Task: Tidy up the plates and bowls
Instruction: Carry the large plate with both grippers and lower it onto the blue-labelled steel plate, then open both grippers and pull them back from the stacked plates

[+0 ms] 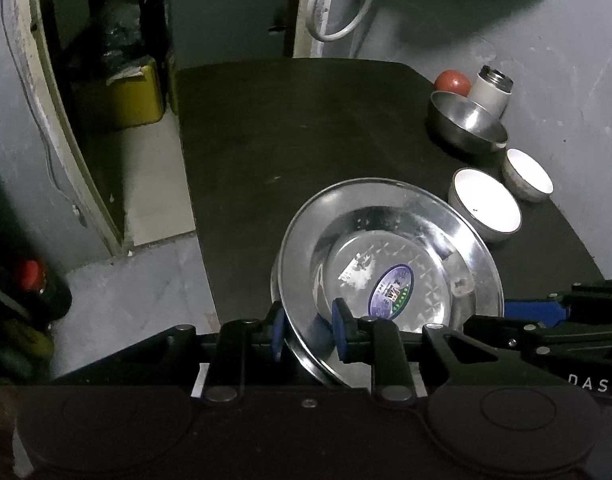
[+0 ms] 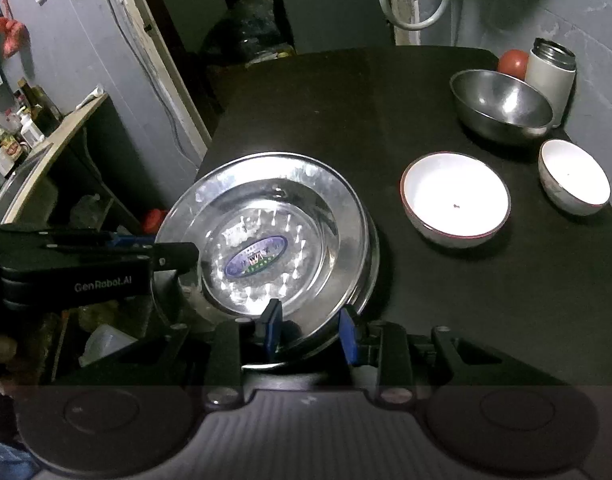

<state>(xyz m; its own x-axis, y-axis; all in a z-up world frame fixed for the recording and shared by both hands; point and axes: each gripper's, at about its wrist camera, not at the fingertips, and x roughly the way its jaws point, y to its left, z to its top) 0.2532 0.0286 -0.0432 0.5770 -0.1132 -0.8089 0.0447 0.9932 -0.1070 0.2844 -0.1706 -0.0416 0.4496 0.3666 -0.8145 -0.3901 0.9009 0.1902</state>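
Note:
A deep steel plate (image 1: 386,248) with an oval sticker in its middle sits at the near left of the dark table (image 1: 306,128). My left gripper (image 1: 310,330) is shut on its near rim, one blue pad inside and one outside. In the right wrist view the same plate (image 2: 266,208) overhangs the table's left edge, and my right gripper (image 2: 310,332) is shut on the near rim too. A second rim shows just under the plate's edge. Two white bowls (image 2: 456,196) (image 2: 574,182) and a steel bowl (image 2: 502,104) stand to the right.
A white flask (image 2: 550,76) and a red round fruit (image 2: 512,62) stand by the wall at the table's far right corner. Left of the table is a doorway with a yellow container (image 1: 122,96) on the floor. A shelf with bottles (image 2: 22,128) is at far left.

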